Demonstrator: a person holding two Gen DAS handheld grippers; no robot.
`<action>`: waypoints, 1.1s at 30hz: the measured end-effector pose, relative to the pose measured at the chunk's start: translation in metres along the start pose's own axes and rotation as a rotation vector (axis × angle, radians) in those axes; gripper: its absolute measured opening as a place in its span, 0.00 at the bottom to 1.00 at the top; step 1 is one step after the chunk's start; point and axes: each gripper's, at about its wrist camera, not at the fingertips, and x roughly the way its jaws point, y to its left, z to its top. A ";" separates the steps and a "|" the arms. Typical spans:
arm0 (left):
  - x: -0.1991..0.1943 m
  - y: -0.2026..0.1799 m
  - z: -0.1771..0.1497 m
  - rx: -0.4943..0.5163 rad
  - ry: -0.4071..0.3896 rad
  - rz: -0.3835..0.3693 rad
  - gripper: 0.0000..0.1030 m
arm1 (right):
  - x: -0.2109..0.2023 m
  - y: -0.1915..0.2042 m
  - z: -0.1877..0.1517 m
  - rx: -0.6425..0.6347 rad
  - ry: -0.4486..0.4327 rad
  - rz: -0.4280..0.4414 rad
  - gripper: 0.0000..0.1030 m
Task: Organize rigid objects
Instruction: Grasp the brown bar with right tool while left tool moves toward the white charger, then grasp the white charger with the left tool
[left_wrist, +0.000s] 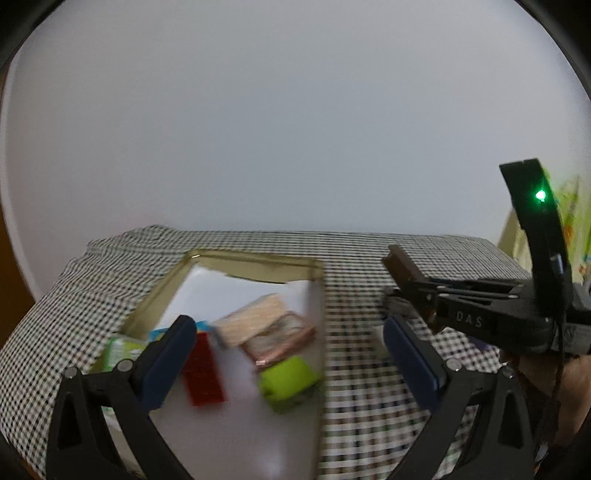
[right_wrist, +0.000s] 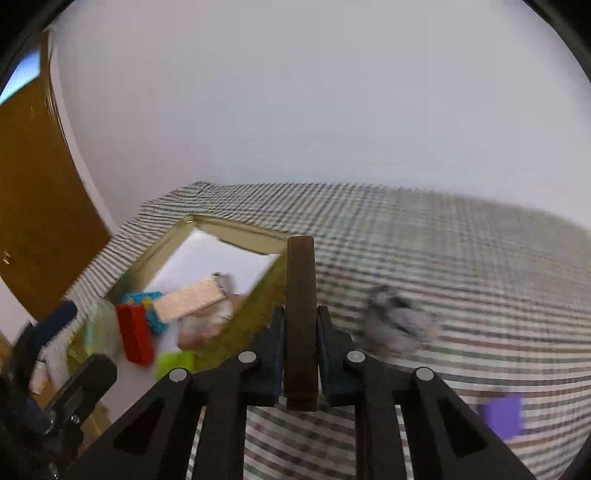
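A shallow gold-rimmed tray (left_wrist: 255, 258) (right_wrist: 236, 230) sits on a checked tablecloth. In it lie a red brick (left_wrist: 203, 369) (right_wrist: 136, 338), a pale wooden block (left_wrist: 251, 317) (right_wrist: 188, 299), a lime green block (left_wrist: 288, 376) (right_wrist: 173, 363), a blue brick (right_wrist: 146, 301) and a pinkish flat case (left_wrist: 284, 339). My left gripper (left_wrist: 288, 332) is open and empty above the tray's near end. My right gripper (right_wrist: 300, 328) (left_wrist: 397, 291) is shut on a dark brown wooden block (right_wrist: 301, 314) (left_wrist: 400, 264), held above the cloth just right of the tray.
A blurred grey object (right_wrist: 399, 321) lies on the cloth to the right of the tray. A purple block (right_wrist: 500, 415) sits near the front right. A brown door (right_wrist: 40, 206) stands at the left. A plain white wall is behind the table.
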 end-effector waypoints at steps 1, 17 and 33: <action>0.001 -0.007 0.000 0.015 0.000 -0.005 1.00 | -0.007 -0.005 -0.004 -0.018 -0.018 -0.044 0.17; 0.073 -0.099 -0.010 0.153 0.191 -0.061 0.83 | -0.029 -0.105 -0.056 0.174 -0.037 -0.187 0.17; 0.123 -0.104 -0.014 0.088 0.387 -0.106 0.71 | -0.023 -0.105 -0.059 0.158 -0.037 -0.174 0.17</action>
